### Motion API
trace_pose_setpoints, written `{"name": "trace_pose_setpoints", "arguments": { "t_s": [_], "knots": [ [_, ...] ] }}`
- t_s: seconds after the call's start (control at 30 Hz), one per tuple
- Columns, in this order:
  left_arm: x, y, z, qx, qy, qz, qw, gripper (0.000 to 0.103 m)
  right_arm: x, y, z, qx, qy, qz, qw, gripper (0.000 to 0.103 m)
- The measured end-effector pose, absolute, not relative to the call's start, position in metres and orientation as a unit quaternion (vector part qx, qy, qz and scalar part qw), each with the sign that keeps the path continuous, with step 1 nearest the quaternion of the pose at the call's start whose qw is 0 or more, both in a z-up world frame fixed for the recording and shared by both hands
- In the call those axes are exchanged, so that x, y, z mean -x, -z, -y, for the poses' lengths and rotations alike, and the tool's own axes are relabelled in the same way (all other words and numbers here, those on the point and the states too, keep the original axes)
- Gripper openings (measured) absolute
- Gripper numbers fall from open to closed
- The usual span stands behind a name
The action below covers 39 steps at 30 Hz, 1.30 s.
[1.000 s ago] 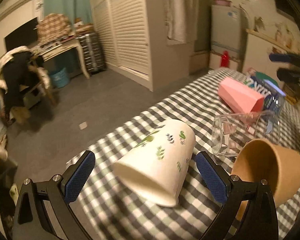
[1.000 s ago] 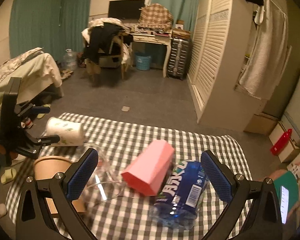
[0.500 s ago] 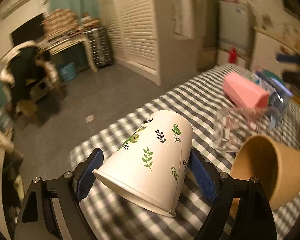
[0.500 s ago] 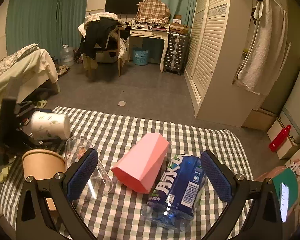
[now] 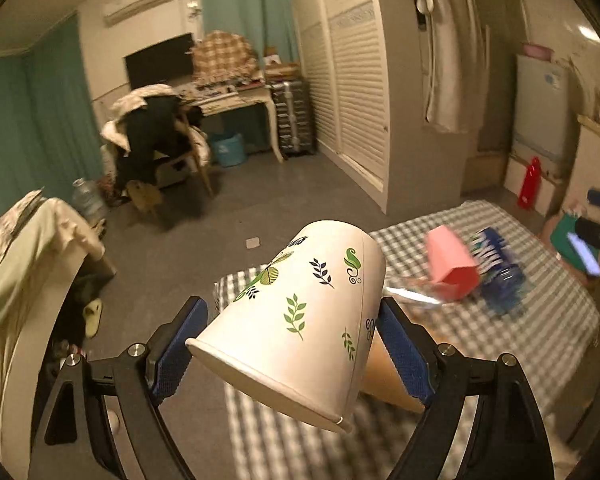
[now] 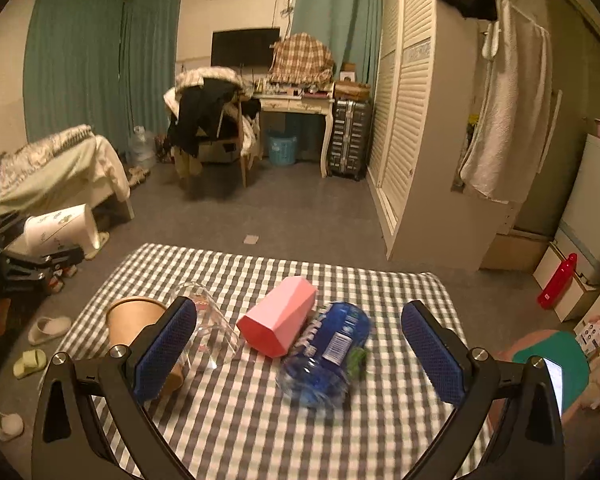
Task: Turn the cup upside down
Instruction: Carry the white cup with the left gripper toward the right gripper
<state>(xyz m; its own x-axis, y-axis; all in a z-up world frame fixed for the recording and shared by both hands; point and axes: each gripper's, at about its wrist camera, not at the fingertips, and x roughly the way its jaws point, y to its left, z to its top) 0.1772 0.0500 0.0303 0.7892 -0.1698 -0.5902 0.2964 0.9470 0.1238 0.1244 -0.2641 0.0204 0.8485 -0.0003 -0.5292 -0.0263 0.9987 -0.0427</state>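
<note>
So the left gripper [image 5: 288,344] has the cup [image 5: 300,320] pinched across its lower half, blue pads on either side of the wall close to the rim. The cup is lifted clear of the bench [image 5: 500,320], lying tilted with its open mouth toward the camera and down, base pointing away and up. From the right wrist view you can see the cup [image 6: 60,230] hanging out past the left edge of the bench, over the floor.

It looks like paper, so I'd guess very light and pretty soft. Squeeze hard near the rim and it'll probably oval out or crease, though the rolled lip gives a bit of stiffness there. The surface looks matte, so it likely won't slip much against those textured pads. For me the mid-to-lower wall is a fair place to hold, just with a gentle squeeze.

The right gripper [image 6: 300,348] has its jaws wide with nothing in them, hovering over the bench. Just past it are a brown cup [image 6: 134,316], a clear glass [image 6: 208,320] on its side, a pink cup [image 6: 280,320] lying down and a blue bottle [image 6: 324,356].
</note>
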Motion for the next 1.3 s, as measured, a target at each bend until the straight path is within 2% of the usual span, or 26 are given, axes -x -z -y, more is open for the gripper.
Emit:
{"name": "trace_pose_setpoints", "arguments": {
  "t_s": [0.23,0.6,1.03,1.23,1.3],
  "knots": [
    [-0.118,-0.012,0.015,-0.032,0.091,-0.31,0.946,0.088,-0.084,-0.014,0.297,0.016,-0.016,-0.277,0.961,0.103],
    [-0.096,0.064,0.108,-0.034,0.084,-0.348,0.933,0.088,-0.059,0.009,0.357,-0.009,-0.017,-0.288,0.957,0.103],
    [-0.101,0.112,0.131,-0.065,0.124,-0.362,0.922,0.089,-0.055,0.022,0.383,-0.02,0.017,-0.304,0.952,0.103],
    [-0.103,0.122,0.131,-0.055,0.127,-0.394,0.909,0.1,-0.053,0.012,0.384,-0.018,0.016,-0.291,0.957,0.103],
    [-0.101,0.117,0.126,-0.037,0.134,-0.399,0.906,0.1,-0.051,0.008,0.384,-0.018,0.017,-0.286,0.958,0.103]
  ]
}}
